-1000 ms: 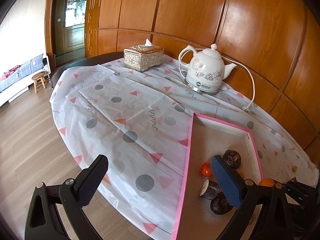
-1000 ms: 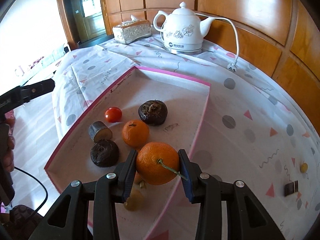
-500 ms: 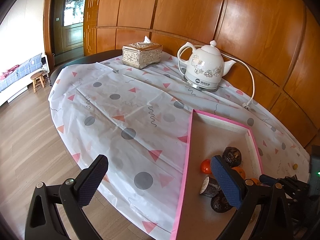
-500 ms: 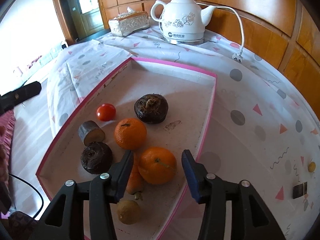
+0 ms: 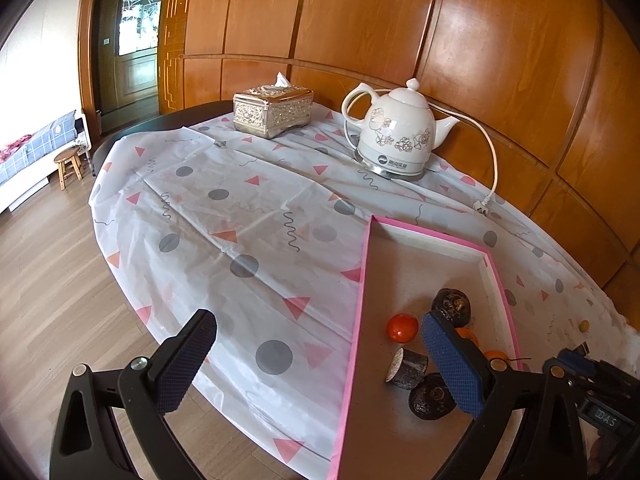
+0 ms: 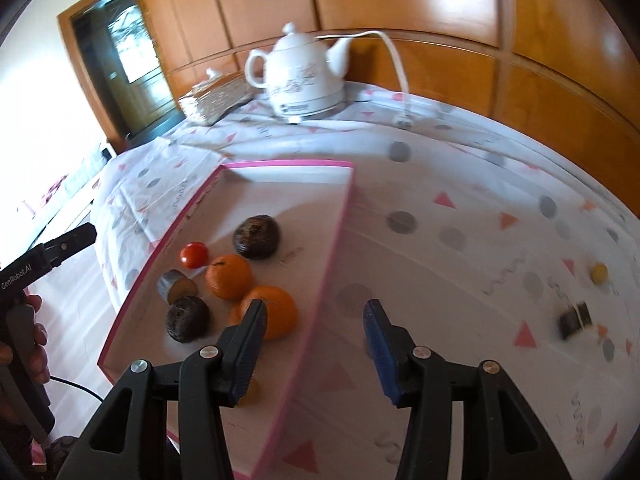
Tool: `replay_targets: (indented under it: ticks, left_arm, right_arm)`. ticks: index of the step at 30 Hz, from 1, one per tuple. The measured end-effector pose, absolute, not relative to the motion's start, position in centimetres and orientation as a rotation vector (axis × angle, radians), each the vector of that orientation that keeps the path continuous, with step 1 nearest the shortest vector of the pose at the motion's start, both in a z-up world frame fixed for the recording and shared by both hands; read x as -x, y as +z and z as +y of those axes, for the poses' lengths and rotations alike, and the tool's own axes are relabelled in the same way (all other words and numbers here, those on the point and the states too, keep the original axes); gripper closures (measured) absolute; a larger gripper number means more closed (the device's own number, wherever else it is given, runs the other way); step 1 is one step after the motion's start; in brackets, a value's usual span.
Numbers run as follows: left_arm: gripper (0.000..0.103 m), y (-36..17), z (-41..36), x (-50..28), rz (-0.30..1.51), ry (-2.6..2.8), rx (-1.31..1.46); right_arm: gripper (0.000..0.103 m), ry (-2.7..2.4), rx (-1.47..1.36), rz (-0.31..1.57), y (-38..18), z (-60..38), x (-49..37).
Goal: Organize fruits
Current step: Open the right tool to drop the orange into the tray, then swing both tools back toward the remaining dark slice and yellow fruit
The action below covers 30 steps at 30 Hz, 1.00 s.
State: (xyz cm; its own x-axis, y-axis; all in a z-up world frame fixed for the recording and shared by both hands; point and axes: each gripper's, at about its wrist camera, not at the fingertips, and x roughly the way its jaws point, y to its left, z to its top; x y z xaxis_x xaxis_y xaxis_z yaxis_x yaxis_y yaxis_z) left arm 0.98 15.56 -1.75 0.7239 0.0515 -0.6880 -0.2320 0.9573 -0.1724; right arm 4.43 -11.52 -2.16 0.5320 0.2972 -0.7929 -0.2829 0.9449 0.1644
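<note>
Left hand-held gripper (image 5: 318, 364) is seen with jaws spread wide and empty, held over the near table (image 5: 240, 216) edge beside the pink-rimmed tray (image 6: 340, 240). In the tray, left to right: a cut dark piece (image 6: 176, 286), a dark round fruit (image 6: 187, 318), a small red tomato (image 6: 194, 255), an orange (image 6: 229, 277), another dark fruit (image 6: 256, 237), a second orange (image 6: 276, 312). Right hand-held gripper (image 6: 314, 350) is parted, nothing held, straddling the tray's right wall. A small yellow fruit (image 6: 599, 273) lies well apart on the cloth, right. Judged: between picks; next, a reach rightward to that fruit, jaws kept apart until around it.
</note>
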Motion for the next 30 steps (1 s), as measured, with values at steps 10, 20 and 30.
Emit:
replay_targets:
  ticks: [10,20,30]
  left_arm:
    - [0.000,-1.5,13.9,-0.9,0.760,0.110,0.231]
    - [0.000,-1.3,12.6,-0.8,0.771,0.082,0.218]
    - [0.000,-0.3,15.9,-0.8,0.745,0.163,0.277]
  right_arm:
    - [0.052,0.198,-0.101,0.980,-3.2,-17.1,-2.3]
    - [0.052,0.040,-0.175,0.980,-3.7,-23.2,0.0]
    - [0.052,-0.137,-0.271,0.966,-4.4,-30.0,2.5]
